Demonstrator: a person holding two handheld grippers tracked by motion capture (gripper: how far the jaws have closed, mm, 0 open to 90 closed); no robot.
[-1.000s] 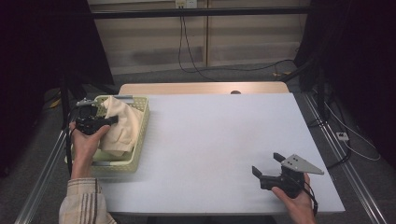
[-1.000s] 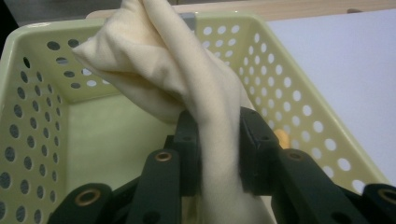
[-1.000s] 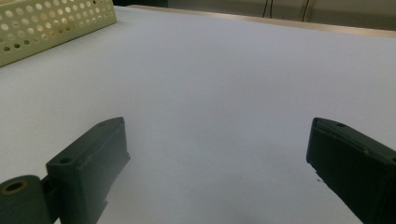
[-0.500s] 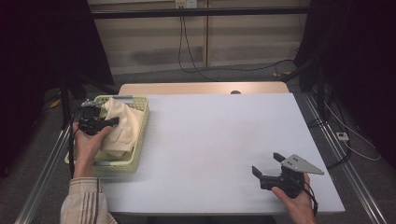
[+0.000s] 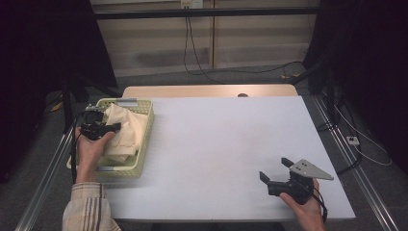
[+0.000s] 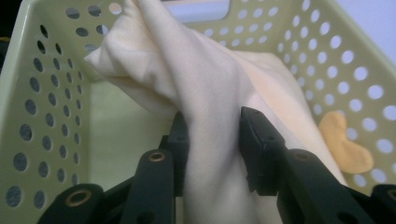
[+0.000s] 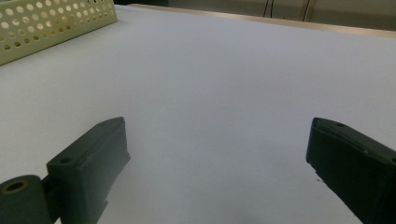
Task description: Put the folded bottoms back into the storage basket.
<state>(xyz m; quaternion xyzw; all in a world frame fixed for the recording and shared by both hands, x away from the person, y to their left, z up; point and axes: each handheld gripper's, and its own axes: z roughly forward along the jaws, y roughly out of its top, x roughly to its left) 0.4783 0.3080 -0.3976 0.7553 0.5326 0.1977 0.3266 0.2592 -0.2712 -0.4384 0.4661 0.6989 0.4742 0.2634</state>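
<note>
Left gripper (image 5: pixel 114 127) held in left hand (image 5: pixel 90 147), forearm in from bottom left, jaws pinched onto a cloth fold (image 6: pixel 210 140). Right gripper (image 5: pixel 274 169) held low at bottom right in right hand (image 5: pixel 304 204), jaws spread wide, nothing between them.

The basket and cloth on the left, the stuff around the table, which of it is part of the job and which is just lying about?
Part of the job:
- cream cloth, pinched in the left claw
- pale green basket holding it
- right claw, open over the white table

Lying about:
- small orange piece in the basket
- cables on the floor behind
</note>
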